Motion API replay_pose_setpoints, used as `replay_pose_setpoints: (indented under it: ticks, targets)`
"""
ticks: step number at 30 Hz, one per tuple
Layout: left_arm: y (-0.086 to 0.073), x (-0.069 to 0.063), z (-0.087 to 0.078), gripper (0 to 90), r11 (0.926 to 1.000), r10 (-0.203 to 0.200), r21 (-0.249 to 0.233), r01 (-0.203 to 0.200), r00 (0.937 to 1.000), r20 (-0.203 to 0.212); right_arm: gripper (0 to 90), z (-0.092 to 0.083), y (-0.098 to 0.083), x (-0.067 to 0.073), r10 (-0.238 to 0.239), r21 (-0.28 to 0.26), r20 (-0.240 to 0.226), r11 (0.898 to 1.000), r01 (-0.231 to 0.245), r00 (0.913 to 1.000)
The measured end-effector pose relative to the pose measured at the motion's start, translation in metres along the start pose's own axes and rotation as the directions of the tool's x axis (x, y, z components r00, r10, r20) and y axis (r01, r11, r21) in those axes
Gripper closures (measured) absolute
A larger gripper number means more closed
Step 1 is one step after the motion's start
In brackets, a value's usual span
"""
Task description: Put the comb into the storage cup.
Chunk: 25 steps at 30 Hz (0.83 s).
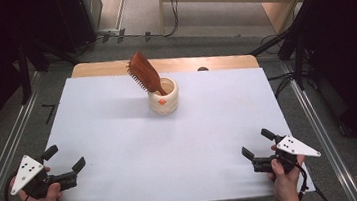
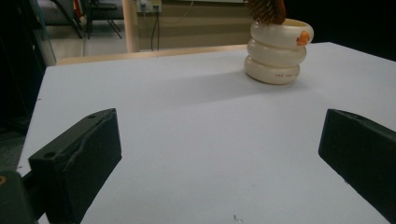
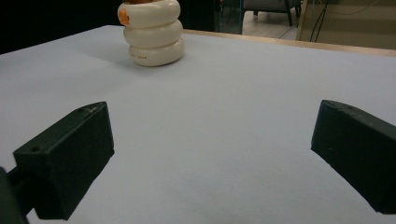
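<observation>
A cream ribbed cup (image 1: 163, 97) with an orange mark stands on the white sheet (image 1: 121, 151) toward the back middle. A brown wooden hairbrush (image 1: 145, 74) leans in it, bristle head up and tilted left. The cup (image 2: 278, 50) appears far ahead in the left gripper view, with the brush bristles (image 2: 266, 10) at the top edge. It also stands far off in the right gripper view, cup (image 3: 152, 32). My left gripper (image 1: 65, 159) rests open at the front left corner. My right gripper (image 1: 257, 142) is open at the front right. Both are empty.
The wooden table edge (image 1: 212, 61) shows behind the sheet. Metal rails (image 1: 319, 121) run along both sides on the floor. Cables and dark stands (image 1: 291, 43) sit behind the table.
</observation>
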<state>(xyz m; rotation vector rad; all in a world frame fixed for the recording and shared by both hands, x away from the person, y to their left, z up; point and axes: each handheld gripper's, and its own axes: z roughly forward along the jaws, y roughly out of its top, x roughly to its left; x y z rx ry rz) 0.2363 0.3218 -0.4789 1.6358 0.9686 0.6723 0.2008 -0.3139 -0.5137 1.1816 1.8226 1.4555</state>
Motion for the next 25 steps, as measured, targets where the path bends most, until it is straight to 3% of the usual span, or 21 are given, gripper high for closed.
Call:
replay_pose_setpoints:
  ticks: [4, 11, 18, 25]
  targets:
    - [-0.001, 0.008, -0.001, 0.0, 0.9999, -0.017, 0.003, 0.017, 0.9999, -0.004, 0.0, -0.001, 0.000, -0.001, 0.007, -0.002, 0.001, 1.000, -0.007, 1.0000]
    - [-0.003, 0.014, -0.006, 0.0, 0.9998, -0.019, -0.006, 0.019, 0.9996, -0.021, 0.0, -0.005, -0.001, -0.007, 0.061, -0.031, -0.005, 0.998, -0.061, 0.9981]
    - [-0.007, 0.019, -0.006, 0.0, 0.9988, -0.046, -0.014, 0.046, 0.9988, -0.016, 0.0, -0.003, -0.001, -0.006, 0.048, -0.026, -0.001, 0.999, -0.048, 0.9988]
    - [-0.008, 0.019, -0.005, 0.0, 0.9985, -0.052, -0.017, 0.052, 0.9986, -0.011, 0.0, -0.003, -0.002, -0.005, 0.065, -0.027, 0.020, 0.998, -0.064, 0.9977]
